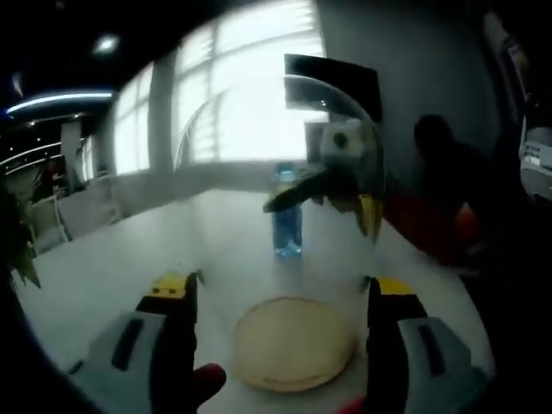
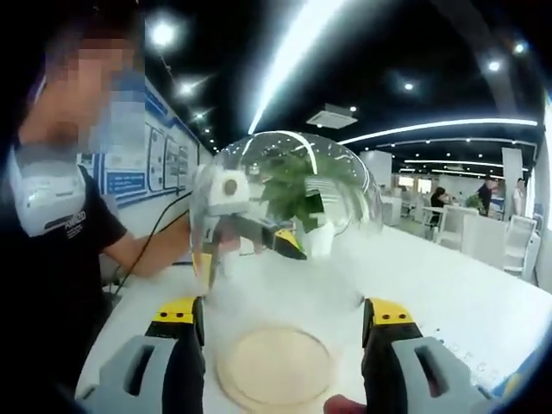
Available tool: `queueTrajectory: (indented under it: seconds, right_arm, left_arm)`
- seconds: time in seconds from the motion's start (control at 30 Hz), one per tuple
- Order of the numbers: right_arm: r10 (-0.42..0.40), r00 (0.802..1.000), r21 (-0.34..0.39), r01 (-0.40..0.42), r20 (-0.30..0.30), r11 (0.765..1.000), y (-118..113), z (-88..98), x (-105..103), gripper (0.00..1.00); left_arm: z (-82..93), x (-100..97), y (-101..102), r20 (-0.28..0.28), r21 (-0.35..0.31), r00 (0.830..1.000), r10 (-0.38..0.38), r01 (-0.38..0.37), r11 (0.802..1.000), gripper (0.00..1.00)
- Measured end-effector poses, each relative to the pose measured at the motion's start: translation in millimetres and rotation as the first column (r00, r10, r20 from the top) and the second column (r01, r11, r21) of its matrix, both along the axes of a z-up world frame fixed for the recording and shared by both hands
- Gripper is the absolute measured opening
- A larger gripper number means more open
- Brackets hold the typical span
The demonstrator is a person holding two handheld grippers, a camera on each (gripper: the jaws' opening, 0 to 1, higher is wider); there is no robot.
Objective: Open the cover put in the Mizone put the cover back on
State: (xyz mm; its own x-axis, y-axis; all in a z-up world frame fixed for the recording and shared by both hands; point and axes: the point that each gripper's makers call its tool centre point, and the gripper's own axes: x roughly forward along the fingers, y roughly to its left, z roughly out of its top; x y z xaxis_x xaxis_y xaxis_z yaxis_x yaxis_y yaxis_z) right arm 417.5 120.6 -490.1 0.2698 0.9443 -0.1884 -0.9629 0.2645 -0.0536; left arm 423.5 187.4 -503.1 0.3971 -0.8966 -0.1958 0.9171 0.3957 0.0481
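Note:
A blue Mizone bottle (image 1: 287,214) stands upright on the white table (image 1: 103,267), beyond a round wooden base (image 1: 293,345). My left gripper (image 1: 283,289) is open, its jaws either side of that base with nothing between them. The clear glass dome cover (image 1: 347,103) hangs tilted above and right of the bottle, with another gripper (image 1: 332,203) clamped on its rim. In the right gripper view the cover (image 2: 332,181) hovers over the wooden base (image 2: 274,366). A person's hand holds that other gripper (image 2: 220,250), one finger inside the glass and one outside. My right gripper (image 2: 283,312) is open.
A person in a black shirt (image 2: 60,259) stands close on the left of the right gripper view. A potted plant (image 2: 297,194) shows through the glass. A dark seated figure (image 1: 448,172) is at the table's right side. More tables and chairs (image 2: 457,216) stand farther back.

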Motion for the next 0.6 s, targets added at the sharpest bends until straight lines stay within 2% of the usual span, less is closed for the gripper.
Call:
queueTrajectory:
  seconds: [0.27,0.5,0.6]
  right_arm:
    - [0.018,1.0,0.032,-0.017,-0.019,0.999,2.6,-2.1,1.4,0.71]
    - [0.03,0.999,0.052,-0.028,-0.039,0.998,4.9,-4.9,3.2,0.72]
    - [0.038,0.998,0.061,-0.035,-0.052,0.998,6.9,-7.1,3.9,0.74]
  left_arm:
    - [1.7,1.2,-1.9,0.019,-0.008,1.0,-0.005,0.005,1.0,0.69]
    - [-1.2,2.0,-2.0,-0.012,-0.039,1.0,-0.002,0.001,0.999,0.7]
    - [-1.0,1.7,-4.0,0.002,-0.052,1.0,-0.013,0.013,0.999,0.71]
